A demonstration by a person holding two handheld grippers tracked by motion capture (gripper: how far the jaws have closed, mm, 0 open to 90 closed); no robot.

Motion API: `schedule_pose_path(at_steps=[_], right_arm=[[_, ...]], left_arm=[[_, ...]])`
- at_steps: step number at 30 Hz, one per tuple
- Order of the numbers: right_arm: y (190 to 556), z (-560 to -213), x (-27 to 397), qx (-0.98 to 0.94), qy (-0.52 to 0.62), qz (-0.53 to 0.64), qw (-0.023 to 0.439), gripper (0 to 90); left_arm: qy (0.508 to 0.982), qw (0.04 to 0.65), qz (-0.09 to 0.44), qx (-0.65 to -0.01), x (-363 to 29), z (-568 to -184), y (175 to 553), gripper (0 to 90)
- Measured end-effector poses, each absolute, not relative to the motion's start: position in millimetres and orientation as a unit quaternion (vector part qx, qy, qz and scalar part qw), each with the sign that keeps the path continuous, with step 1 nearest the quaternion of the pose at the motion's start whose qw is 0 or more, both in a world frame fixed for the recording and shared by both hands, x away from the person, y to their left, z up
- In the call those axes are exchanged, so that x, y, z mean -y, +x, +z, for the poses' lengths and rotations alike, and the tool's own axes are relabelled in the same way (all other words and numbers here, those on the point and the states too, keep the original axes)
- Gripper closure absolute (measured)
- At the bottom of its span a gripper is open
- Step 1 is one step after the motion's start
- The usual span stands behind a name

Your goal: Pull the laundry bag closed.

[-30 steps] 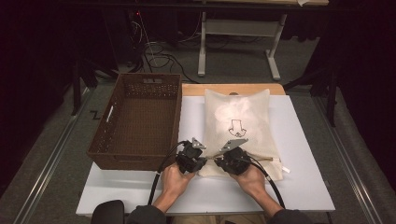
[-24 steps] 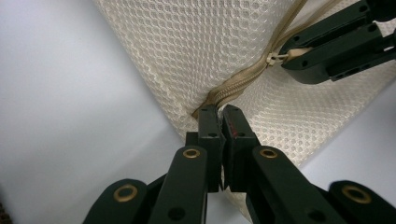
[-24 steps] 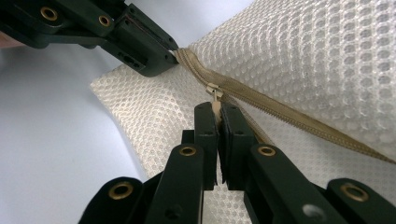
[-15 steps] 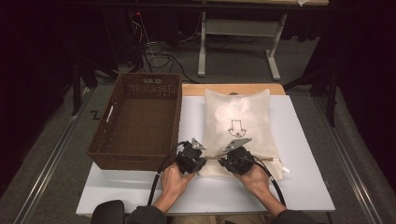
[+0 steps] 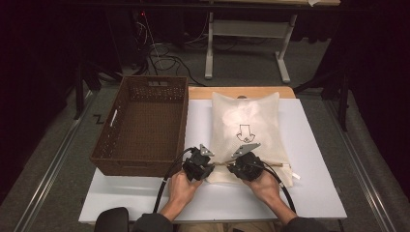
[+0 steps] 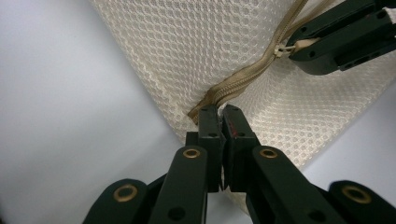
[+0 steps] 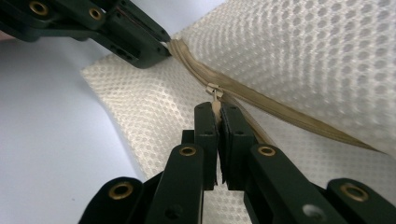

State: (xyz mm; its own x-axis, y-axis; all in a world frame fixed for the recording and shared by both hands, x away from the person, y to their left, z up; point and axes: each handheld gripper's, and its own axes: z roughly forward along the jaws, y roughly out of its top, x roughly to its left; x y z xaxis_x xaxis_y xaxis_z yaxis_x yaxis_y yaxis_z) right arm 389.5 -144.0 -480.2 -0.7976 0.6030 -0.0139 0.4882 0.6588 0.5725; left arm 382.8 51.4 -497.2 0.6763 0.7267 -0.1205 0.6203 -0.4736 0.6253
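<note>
2 grippers (image 5: 220,164), 1 mesh bag (image 5: 246,121), 1 basket (image 5: 140,125)

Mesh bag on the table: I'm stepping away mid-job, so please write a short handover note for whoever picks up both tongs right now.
Left tongs: shut on the zipper end at the corner of the mesh bag, holding it taut.
Right tongs: shut on the zipper pull, close to that same end.
Things: the bag lies flat on the white table; the brown basket stands to its left, nothing visible in it.
Done: both grips are set.
Left: probably draw the pull along the zipper while the left tongs anchor the end. Whether the bag then goes in the basket is a guess.
</note>
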Motion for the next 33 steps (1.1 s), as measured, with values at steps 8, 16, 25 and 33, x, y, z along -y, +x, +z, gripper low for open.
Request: schedule_pose_path(at_steps=[8,16,25,33], right_arm=[[389.2,-481.1,149.7,-0.904,0.308,0.277,0.103,87.8],[391.2,-481.3,158.0,-0.904,0.314,0.269,0.112,87.7],[390.6,-482.0,165.9,-0.899,0.325,0.271,0.112,87.7],[390.2,-481.5,169.5,-0.900,0.322,0.269,0.116,87.7]], left_arm=[[0.856,0.327,0.079,-0.393,-51.6,-497.8,383.1,87.3],[0.856,0.325,0.074,-0.395,-53.1,-498.4,384.2,87.4],[0.865,0.310,0.101,-0.382,-47.8,-497.6,380.4,87.3],[0.864,0.313,0.095,-0.384,-49.2,-497.6,381.3,87.2]])
